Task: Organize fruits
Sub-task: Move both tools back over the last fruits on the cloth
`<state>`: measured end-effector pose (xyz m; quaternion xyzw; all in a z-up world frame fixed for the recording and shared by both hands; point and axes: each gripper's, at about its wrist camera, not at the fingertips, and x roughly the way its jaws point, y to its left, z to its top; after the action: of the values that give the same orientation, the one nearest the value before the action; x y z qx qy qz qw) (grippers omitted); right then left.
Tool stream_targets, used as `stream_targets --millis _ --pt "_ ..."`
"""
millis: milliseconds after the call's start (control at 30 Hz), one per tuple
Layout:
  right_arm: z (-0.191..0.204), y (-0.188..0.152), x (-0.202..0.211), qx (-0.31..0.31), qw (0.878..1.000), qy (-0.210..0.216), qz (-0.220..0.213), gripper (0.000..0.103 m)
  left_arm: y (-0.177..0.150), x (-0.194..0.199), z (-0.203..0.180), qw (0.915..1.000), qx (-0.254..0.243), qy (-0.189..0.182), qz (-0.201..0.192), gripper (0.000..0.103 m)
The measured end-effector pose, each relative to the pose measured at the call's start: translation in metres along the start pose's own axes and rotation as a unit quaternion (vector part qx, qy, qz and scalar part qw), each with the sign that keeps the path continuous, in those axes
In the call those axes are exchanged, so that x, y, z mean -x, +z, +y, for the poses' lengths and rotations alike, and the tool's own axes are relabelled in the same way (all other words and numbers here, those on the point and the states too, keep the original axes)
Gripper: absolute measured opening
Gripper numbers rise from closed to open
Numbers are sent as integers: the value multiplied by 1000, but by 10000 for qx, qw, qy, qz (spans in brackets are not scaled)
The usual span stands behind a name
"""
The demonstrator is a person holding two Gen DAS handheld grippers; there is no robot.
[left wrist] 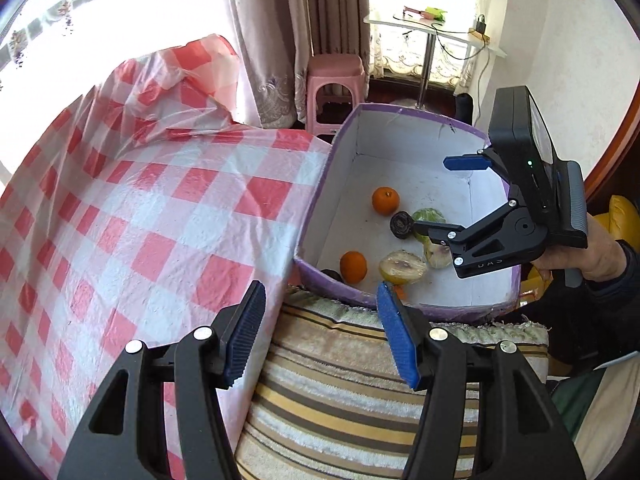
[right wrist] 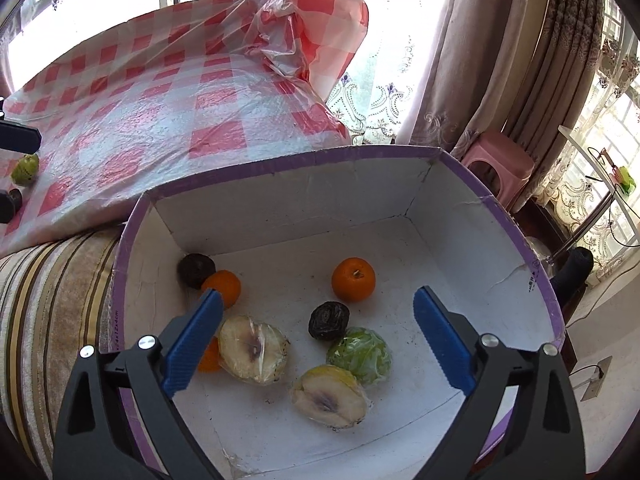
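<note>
A purple-rimmed white box holds several fruits: an orange, a second orange, a third orange partly hidden by my finger, two dark fruits, a wrapped green fruit and two wrapped cut halves. My right gripper is open and empty above the box. It also shows in the left wrist view. My left gripper is open and empty over the striped cushion, short of the box. A green fruit and a dark fruit lie on the checked table.
The red-and-white checked plastic cloth covers the table left of the box. A pink stool, curtains and a small glass table stand behind. The box sits on the striped cushion.
</note>
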<state>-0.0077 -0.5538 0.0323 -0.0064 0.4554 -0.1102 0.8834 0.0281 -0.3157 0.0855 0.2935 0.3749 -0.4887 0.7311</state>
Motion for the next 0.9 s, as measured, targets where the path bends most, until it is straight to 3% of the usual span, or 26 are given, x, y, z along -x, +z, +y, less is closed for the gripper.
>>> stream_targets --millis 267,467,900 --pt "27 6 7 241 9994 208 -93 98 -29 36 30 9974 561 84 -440 61" --pt "45 9 9 391 9984 395 -135 100 -63 64 66 9899 1168 367 -712 61" --pt "76 19 17 419 9949 850 -346 100 -170 99 136 9493 2770 1049 -1058 62"
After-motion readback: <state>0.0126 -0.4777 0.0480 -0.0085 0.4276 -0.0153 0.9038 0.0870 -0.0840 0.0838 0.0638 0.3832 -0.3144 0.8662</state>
